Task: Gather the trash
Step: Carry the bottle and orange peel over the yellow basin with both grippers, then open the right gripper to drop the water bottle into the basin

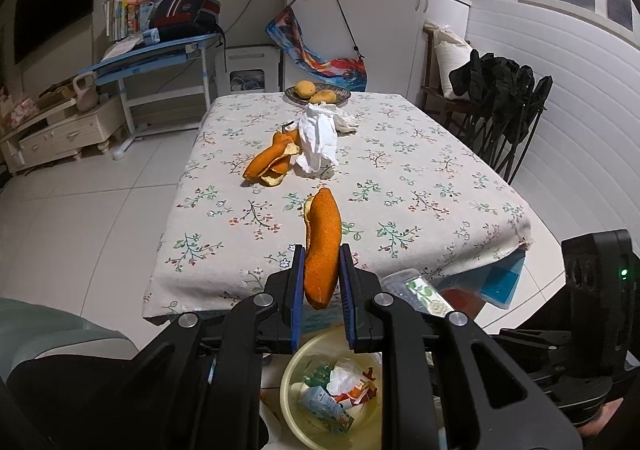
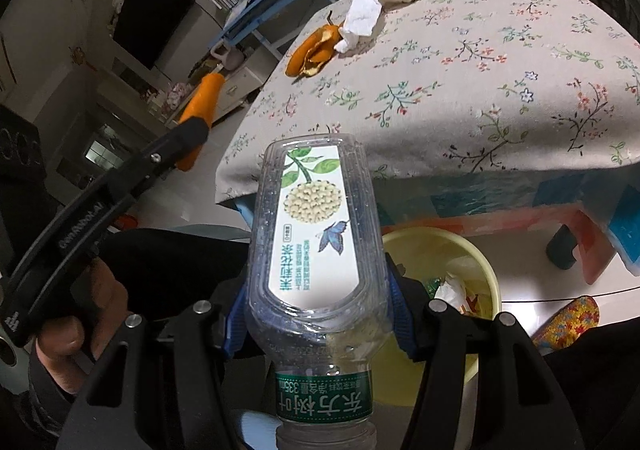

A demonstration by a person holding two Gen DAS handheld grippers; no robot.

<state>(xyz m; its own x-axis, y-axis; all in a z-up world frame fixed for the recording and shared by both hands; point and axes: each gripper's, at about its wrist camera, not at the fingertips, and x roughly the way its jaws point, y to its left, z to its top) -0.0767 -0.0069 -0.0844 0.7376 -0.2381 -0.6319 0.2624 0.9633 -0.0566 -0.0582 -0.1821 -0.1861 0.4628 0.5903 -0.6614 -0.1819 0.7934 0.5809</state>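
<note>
1. Two grippers are loaded. The left gripper is clamped on an orange peel; the right gripper is clamped on a clear plastic bottle.
2. Left wrist view: the peel stands nearly upright between the blue pads. Its upper end projects past the fingertips toward 12 o'clock; its lower end hangs below the pads.
3. Left wrist view: a yellow bin sits on the floor at 6 o'clock from the peel, partly hidden by the fingers. It holds wrappers and crumpled paper.
4. Right wrist view: the bottle is gripped across its body, neck toward the camera, base pointing to 12 o'clock. The label faces up.
5. Right wrist view: the bin lies at 3 o'clock from the bottle, just beside the right finger, in front of the table.
6. Trash on the floral cloth: a pile of peels near the table centre, touching a crumpled tissue at its 3 o'clock. A second tissue lies just behind the first.
7. A dish of fruit stands at the far edge, at 12 o'clock from the tissues.
8. Right wrist view: the left gripper with its peel appears at 10 o'clock, off the table's left edge.
</note>
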